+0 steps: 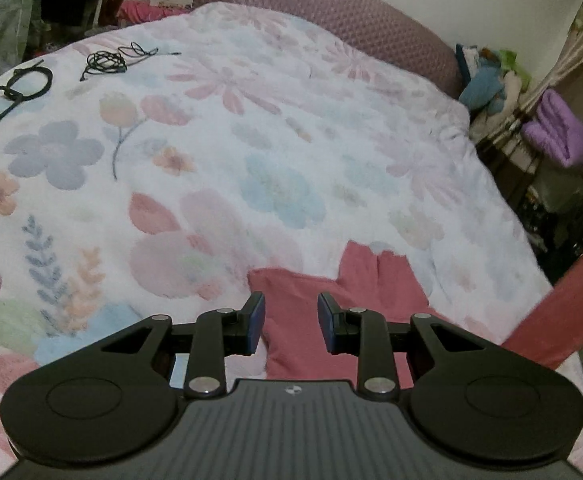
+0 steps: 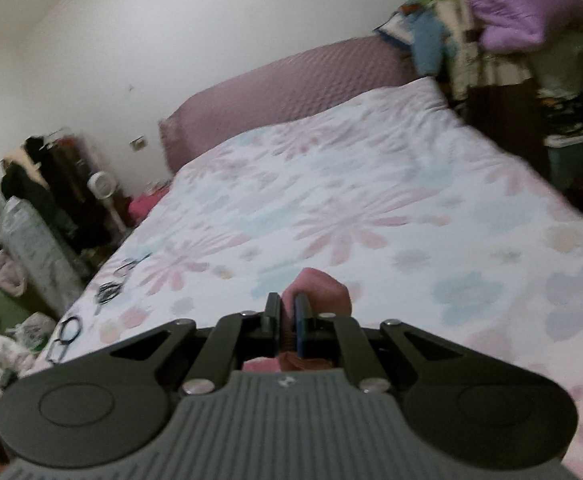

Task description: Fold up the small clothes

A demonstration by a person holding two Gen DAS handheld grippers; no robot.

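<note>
A small pink garment (image 1: 343,300) lies on the floral bedspread (image 1: 251,140) at the near right part of the bed. My left gripper (image 1: 291,322) is open just above it, its fingers either side of the cloth, holding nothing. A stretched band of the same pink cloth (image 1: 559,316) runs off to the right. In the right wrist view my right gripper (image 2: 288,322) is shut on a bunched part of the pink garment (image 2: 323,290), lifted above the bedspread (image 2: 371,208).
A black cable (image 1: 107,60) and a black ring-shaped holder (image 1: 15,90) lie at the far left of the bed. A mauve headboard (image 1: 351,16) is behind. Clutter and a purple blanket (image 1: 563,132) stand off the right edge.
</note>
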